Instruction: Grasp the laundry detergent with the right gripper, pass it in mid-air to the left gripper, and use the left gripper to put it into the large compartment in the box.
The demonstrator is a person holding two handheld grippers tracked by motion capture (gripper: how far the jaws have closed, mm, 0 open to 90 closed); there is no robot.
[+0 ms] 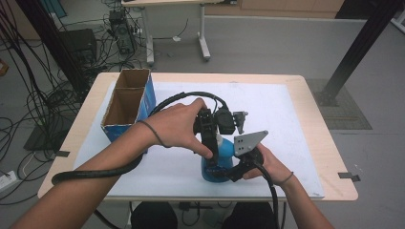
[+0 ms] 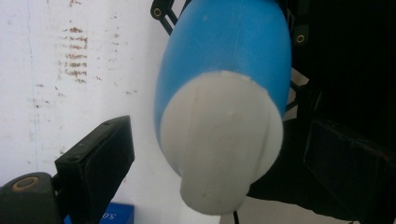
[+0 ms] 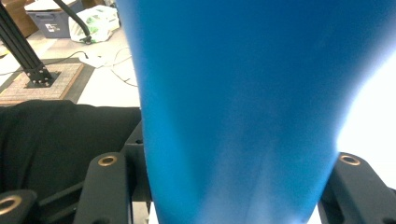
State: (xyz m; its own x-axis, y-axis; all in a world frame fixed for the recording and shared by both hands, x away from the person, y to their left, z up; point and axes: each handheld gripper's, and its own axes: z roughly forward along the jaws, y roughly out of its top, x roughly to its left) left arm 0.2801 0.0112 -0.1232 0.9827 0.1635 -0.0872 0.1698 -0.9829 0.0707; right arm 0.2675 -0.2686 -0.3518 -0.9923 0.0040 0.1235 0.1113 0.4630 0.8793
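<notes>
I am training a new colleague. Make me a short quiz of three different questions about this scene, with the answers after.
1. True or false: the right gripper is shut on the blue bottle.
2. What colour is the bottle's cap?
3. Where does the open cardboard box stand on the table? A: far left. B: near right. C: centre.

Key: 1 true, its jaws press both sides of the body. 2 white. 3 A.

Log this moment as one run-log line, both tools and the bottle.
left tool: open around white cap | right tool: shut on blue bottle | bottle: upright on white mat | cardboard box: left, apart
</notes>
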